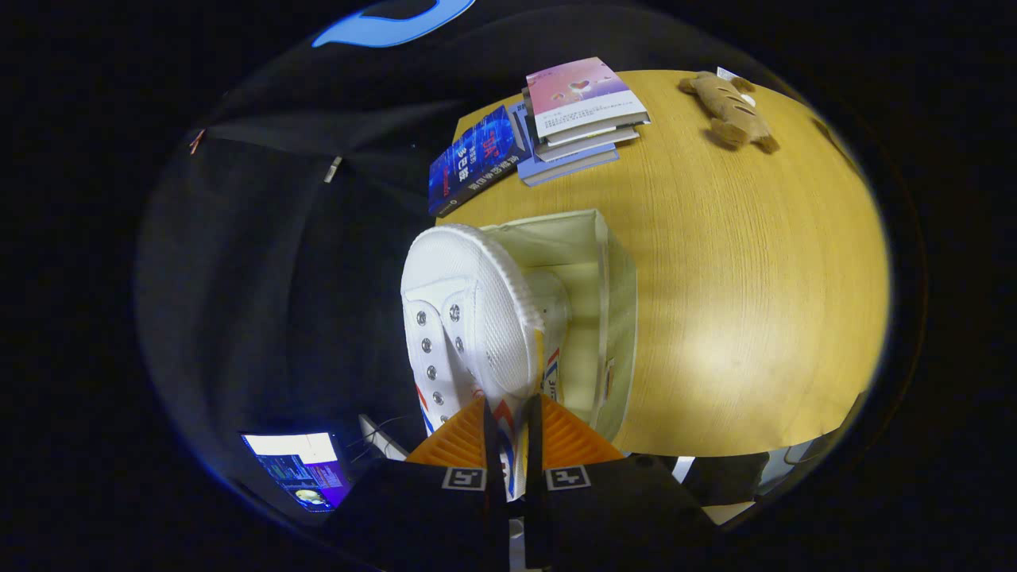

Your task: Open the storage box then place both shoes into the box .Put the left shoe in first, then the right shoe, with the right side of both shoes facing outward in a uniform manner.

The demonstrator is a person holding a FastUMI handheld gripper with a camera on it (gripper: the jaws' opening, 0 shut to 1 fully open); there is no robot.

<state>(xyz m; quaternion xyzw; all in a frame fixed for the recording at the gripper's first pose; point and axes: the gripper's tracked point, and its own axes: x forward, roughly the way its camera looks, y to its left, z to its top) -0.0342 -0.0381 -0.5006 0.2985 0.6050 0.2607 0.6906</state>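
A stack of books [584, 119] sits at the surface's [755, 318] far edge, a blue book [473, 163] leaning beside it; a plush toy [731, 111] lies at the far corner.

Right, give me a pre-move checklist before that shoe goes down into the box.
1. Grip: the claw is shut on the white sneaker, its edge pinched between both fingers. Ok.
2. Box open: the fabric storage box just beyond the fingers has its top open. Ok.
3. Alignment: the sneaker hangs over the box's near-left part, sole toward the box. Ok.
4. Another shoe already inside: a white shape shows past the sole, unclear. Cannot tell.
5. Which side faces outward: cannot tell.
6. Surroundings: the stack of books and plush toy lie far across the wooden table. Ok.
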